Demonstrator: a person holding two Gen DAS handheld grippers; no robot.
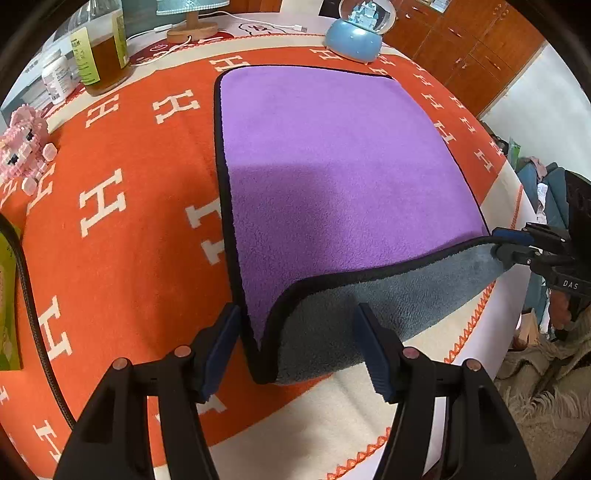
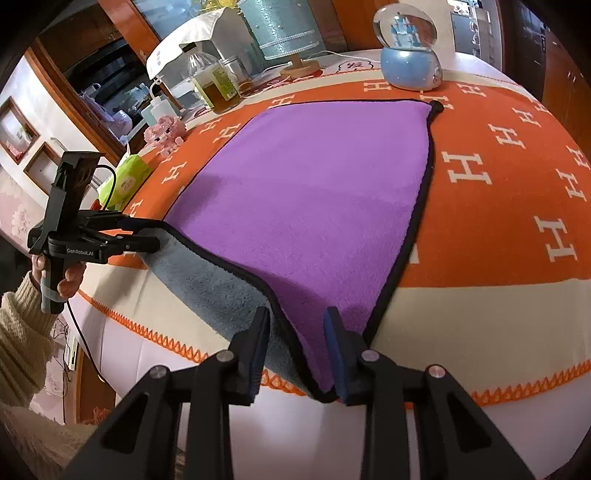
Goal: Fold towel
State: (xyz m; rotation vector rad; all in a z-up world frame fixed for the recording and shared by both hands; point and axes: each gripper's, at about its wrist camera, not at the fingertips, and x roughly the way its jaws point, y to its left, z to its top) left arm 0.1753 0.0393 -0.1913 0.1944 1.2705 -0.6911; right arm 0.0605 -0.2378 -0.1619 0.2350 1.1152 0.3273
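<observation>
A purple towel point(image 1: 332, 155) with black trim and a grey underside lies on the orange blanket-covered table point(image 1: 122, 236); it also shows in the right wrist view point(image 2: 314, 192). Its near edge is lifted, showing the grey side. My left gripper point(image 1: 299, 350) straddles the near left corner, and the right wrist view point(image 2: 159, 236) shows its jaws clamped on that corner. My right gripper point(image 2: 299, 350) stands around the near right corner; the left wrist view point(image 1: 496, 245) shows it pinching the towel edge.
A blue snow globe point(image 1: 354, 33) stands beyond the towel's far edge. A tea bottle point(image 1: 103, 51), a lamp base point(image 1: 192, 29), a pill bottle point(image 1: 55, 77) and a pink brick figure point(image 1: 22, 147) stand at the far left. A green tissue pack point(image 2: 125, 181) lies left.
</observation>
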